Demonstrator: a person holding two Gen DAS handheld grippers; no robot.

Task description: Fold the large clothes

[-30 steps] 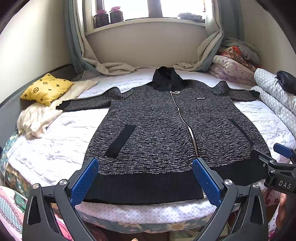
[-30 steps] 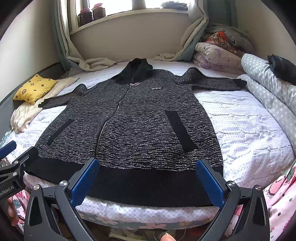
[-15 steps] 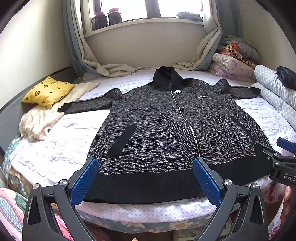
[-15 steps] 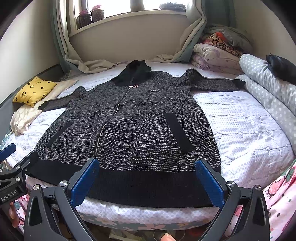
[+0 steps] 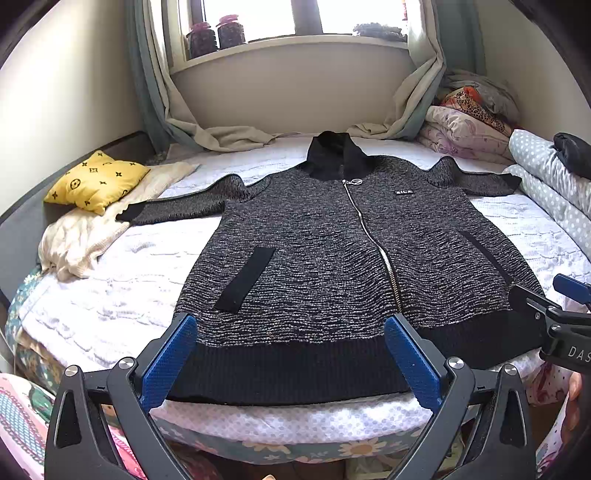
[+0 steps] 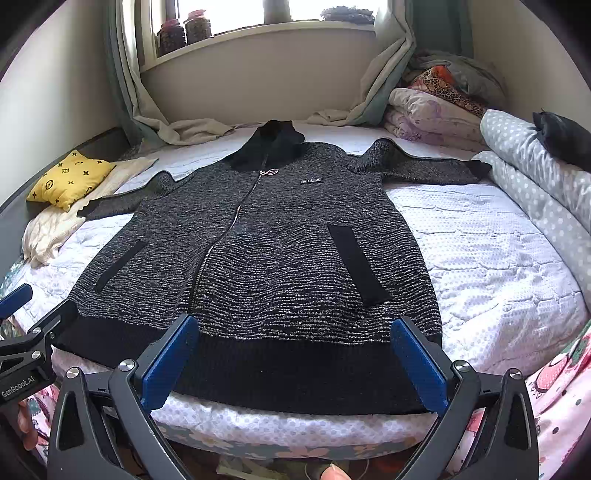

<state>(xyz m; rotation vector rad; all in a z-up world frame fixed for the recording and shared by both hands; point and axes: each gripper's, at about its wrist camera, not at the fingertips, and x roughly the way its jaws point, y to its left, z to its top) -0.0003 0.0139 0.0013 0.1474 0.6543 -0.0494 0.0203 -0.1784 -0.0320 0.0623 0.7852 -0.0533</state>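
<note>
A large grey-and-black knitted zip jacket (image 5: 332, 251) (image 6: 266, 251) lies flat and face up on the bed (image 5: 129, 266), sleeves spread to both sides, black collar toward the window, black hem at the near edge. My left gripper (image 5: 290, 354) hangs open just before the hem, left of the zip, holding nothing. My right gripper (image 6: 293, 358) is open too, in front of the hem's right half. Each gripper shows at the edge of the other's view: the right gripper (image 5: 554, 314), the left gripper (image 6: 26, 332).
A yellow patterned cushion (image 5: 96, 181) and a cream blanket (image 5: 85, 236) lie at the bed's left. Folded quilts (image 5: 469, 125) and a dotted duvet roll (image 6: 535, 177) line the right side. Curtains (image 5: 207, 129) drape onto the bed's far end under the window sill with jars (image 5: 218, 35).
Both grippers have drifted slightly back and upward from the bed, so the jacket sits a little lower and farther in view. The jacket itself has not moved.
</note>
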